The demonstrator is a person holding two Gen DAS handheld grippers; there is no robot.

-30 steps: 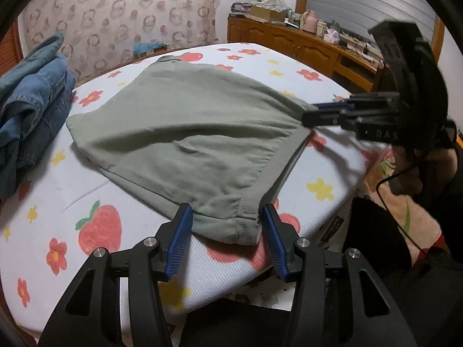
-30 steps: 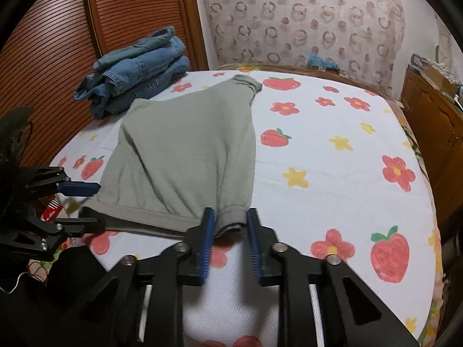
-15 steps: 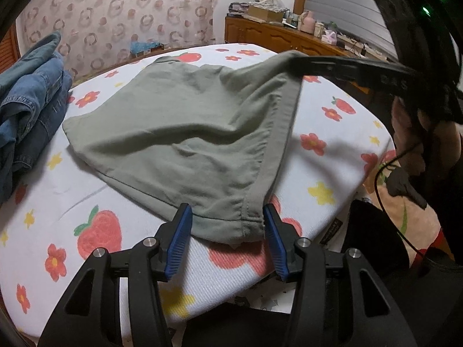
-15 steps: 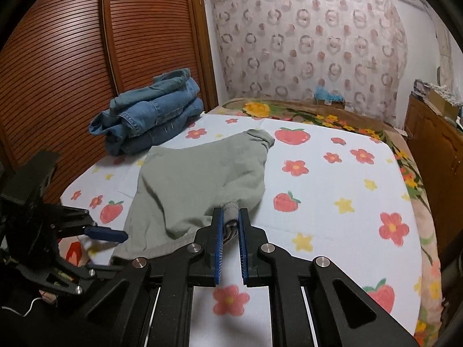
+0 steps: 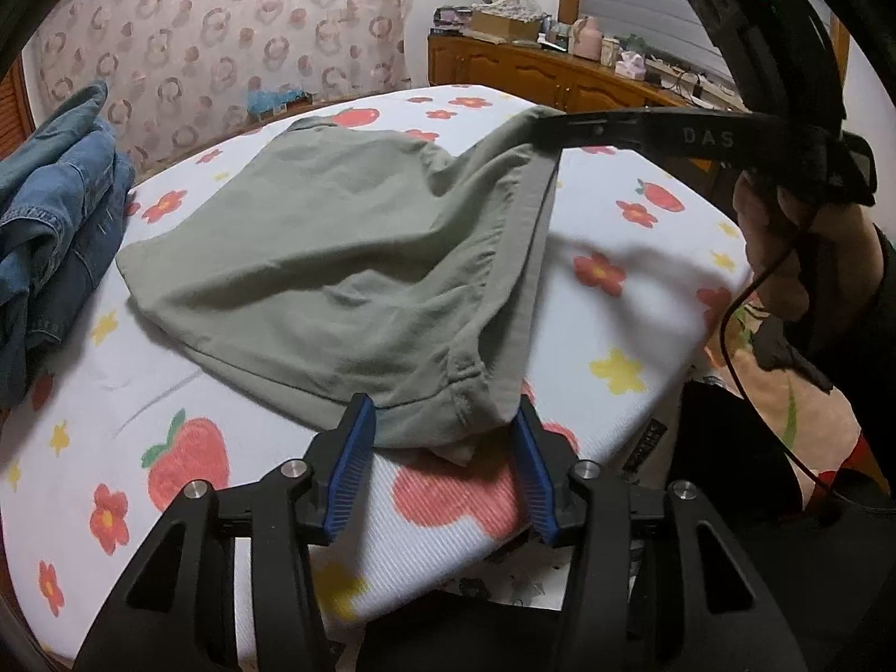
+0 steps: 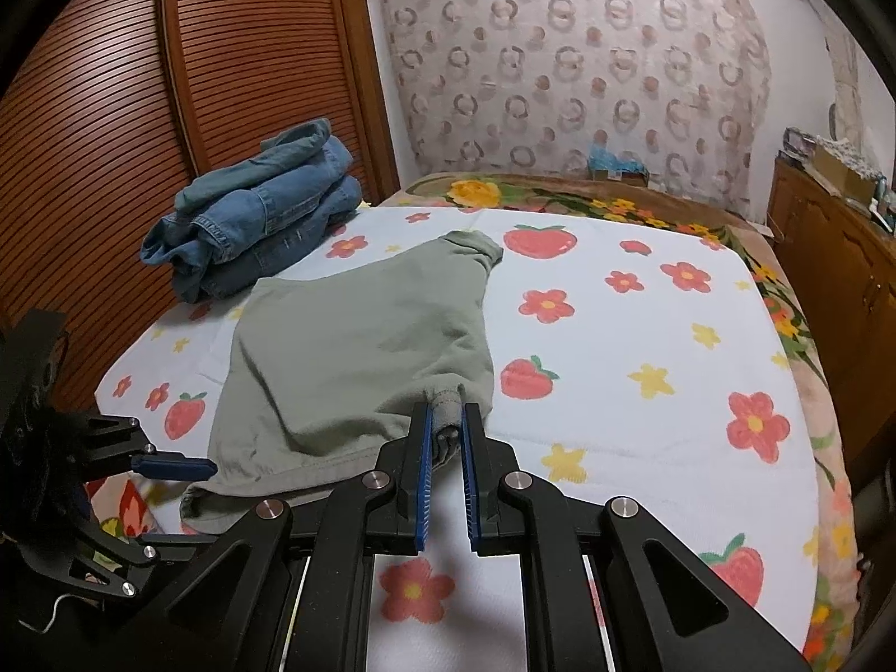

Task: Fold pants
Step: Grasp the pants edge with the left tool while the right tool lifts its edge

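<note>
Green pants (image 6: 347,364) half lifted off the flowery bedsheet (image 6: 644,336), one corner pinched.

The right gripper (image 6: 446,431) is clamped on a waistband corner, holding it up off the sheet. The left gripper (image 5: 442,437) sits spread wide, its blue pads either side of the other corner, which lies flat near the sheet's front edge. Folded jeans (image 6: 252,224) sit past the pants, by the sheet's far-left corner.
</note>
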